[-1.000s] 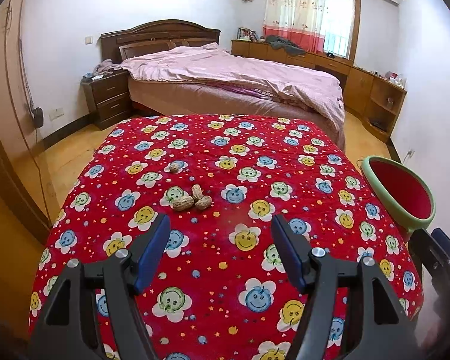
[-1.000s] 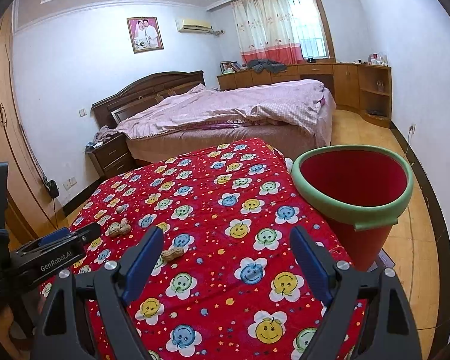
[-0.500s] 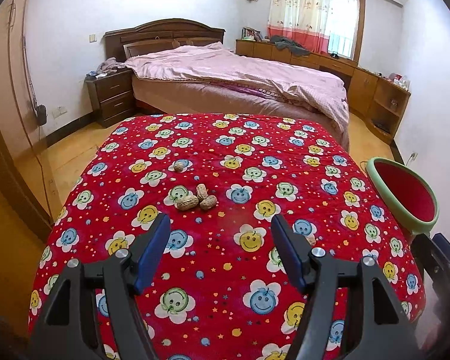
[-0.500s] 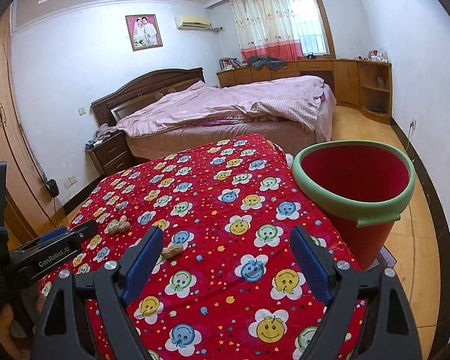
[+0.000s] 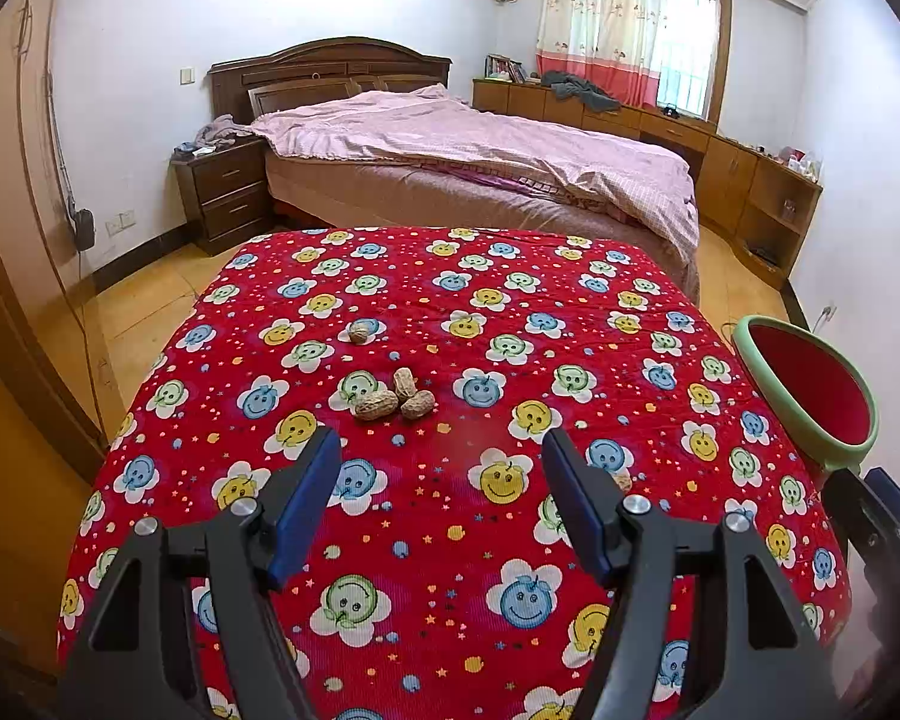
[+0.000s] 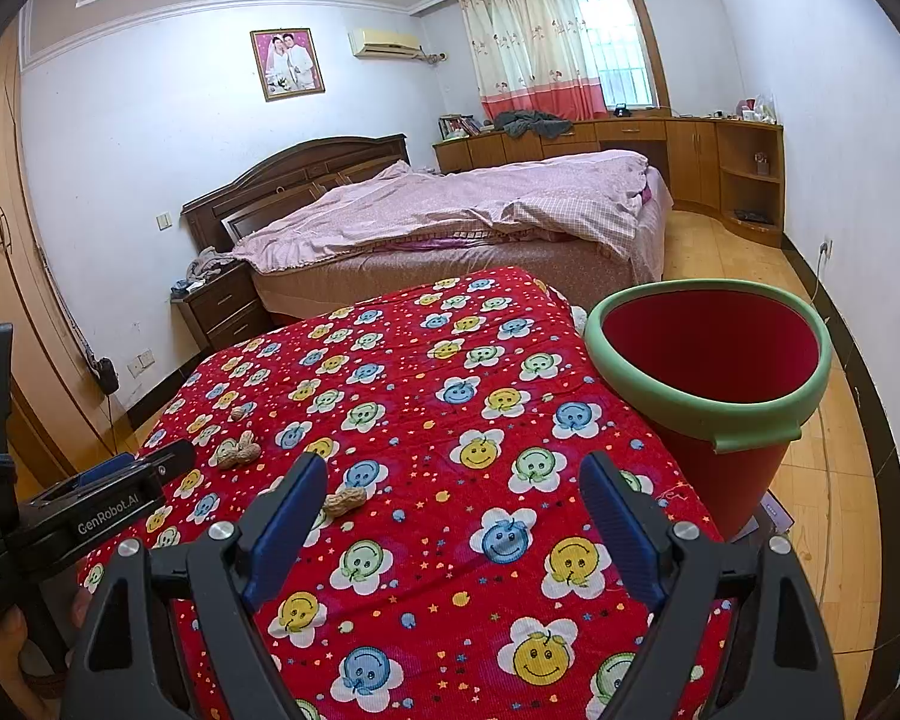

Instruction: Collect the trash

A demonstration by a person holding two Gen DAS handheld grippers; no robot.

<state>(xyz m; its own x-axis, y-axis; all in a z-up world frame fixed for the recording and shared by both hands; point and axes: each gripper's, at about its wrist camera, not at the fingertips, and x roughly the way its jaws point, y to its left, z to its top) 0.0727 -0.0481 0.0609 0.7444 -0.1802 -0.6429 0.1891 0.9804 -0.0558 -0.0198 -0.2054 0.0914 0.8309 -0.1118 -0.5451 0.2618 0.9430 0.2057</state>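
So far, nothing had been picked up. Three peanuts lay in a bunch on the red flowery cloth, one more sat farther off, and another lay alone. Both the left gripper and the right gripper were spread apart and held nothing. Beside the table stood the red bin, and what showed of its inside looked empty.

I see both views bright and evenly lit by daylight from the barred window behind the cream-and-red curtain, which looks slightly blown out. Shadows are soft and faint. Fisheye bending curves the walls, with dark vignetting at the corners. Focus looks sharp throughout.
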